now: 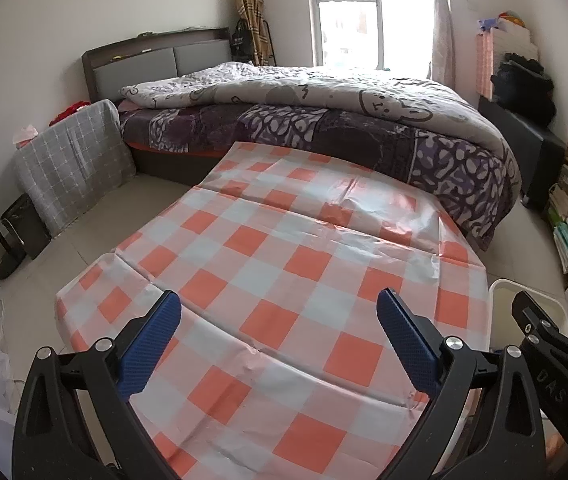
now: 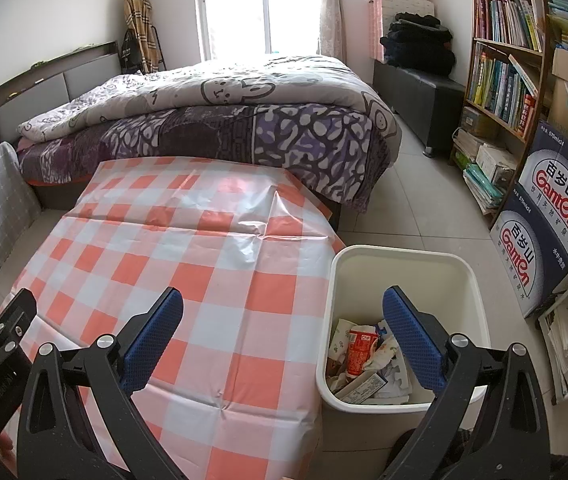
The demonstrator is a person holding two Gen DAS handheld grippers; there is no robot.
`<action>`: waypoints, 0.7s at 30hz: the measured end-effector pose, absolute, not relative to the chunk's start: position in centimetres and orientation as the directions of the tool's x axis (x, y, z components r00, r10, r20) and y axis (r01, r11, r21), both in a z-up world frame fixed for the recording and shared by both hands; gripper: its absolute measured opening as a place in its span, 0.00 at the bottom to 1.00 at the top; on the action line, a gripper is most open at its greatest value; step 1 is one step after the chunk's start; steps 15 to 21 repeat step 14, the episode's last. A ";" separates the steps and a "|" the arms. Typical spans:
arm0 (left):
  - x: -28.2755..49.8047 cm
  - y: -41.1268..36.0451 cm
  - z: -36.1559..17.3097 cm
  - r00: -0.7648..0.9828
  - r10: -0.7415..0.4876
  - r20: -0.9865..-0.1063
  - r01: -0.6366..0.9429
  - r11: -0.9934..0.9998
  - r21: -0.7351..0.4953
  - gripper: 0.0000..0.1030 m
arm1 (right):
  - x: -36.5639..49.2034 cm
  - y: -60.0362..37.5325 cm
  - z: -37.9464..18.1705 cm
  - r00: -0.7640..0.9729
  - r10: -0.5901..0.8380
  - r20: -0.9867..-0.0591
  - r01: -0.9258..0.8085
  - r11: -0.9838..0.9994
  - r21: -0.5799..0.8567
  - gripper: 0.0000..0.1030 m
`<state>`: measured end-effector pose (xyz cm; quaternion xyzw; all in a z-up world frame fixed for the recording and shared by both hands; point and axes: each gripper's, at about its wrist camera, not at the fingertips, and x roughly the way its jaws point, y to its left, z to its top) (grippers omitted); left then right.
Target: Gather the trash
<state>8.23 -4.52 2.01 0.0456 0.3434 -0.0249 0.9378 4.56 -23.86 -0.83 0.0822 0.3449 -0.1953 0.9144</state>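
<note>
The trash point(image 2: 368, 360) sits at the bottom of the white bin point(image 2: 404, 256), lower right of the right wrist view: a red-labelled wrapper or cup, crumpled paper and a few flat packets, all lying well below the rim. The checked tablecloth point(image 1: 268, 272) fills the middle of both views and shows no litter on it, so my reading is that the collecting is done or nearly so, and the step in hand is a last check of the table. To do that well, sweep both cameras slowly over the cloth and along its creased edges, where a small scrap could hide in a fold, and look at the floor strip between table and bin; if anything turns up, come down on it from above with the claw wide, close on the bulk of the scrap and not on the cloth, and let go only once the tips are inside the bin walls. The left gripper point(image 1: 280, 344) hovers over the near end of the table at the bottom of its frame, its blue pads spread wide apart with nothing between them. The right gripper point(image 2: 284, 344) is likewise spread and empty, tilted downward, with its left finger over the cloth and its right finger over the bin's opening. Each gripper's black frame shows at the lower edge of the other's view, so the two are held side by side.
</note>
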 end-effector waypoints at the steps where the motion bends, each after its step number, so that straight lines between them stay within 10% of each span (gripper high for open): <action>1: 8.3 -4.6 2.0 0.763 -0.015 -0.646 0.078 0.995 0.069 0.93 | 4.6 -23.9 -0.8 0.686 -0.301 -0.662 0.414 0.910 0.016 0.93; 21: 9.0 -4.6 1.7 0.741 0.013 -0.672 0.042 0.997 0.066 0.93 | 4.6 -23.9 -0.7 0.686 -0.300 -0.663 0.413 0.911 0.016 0.93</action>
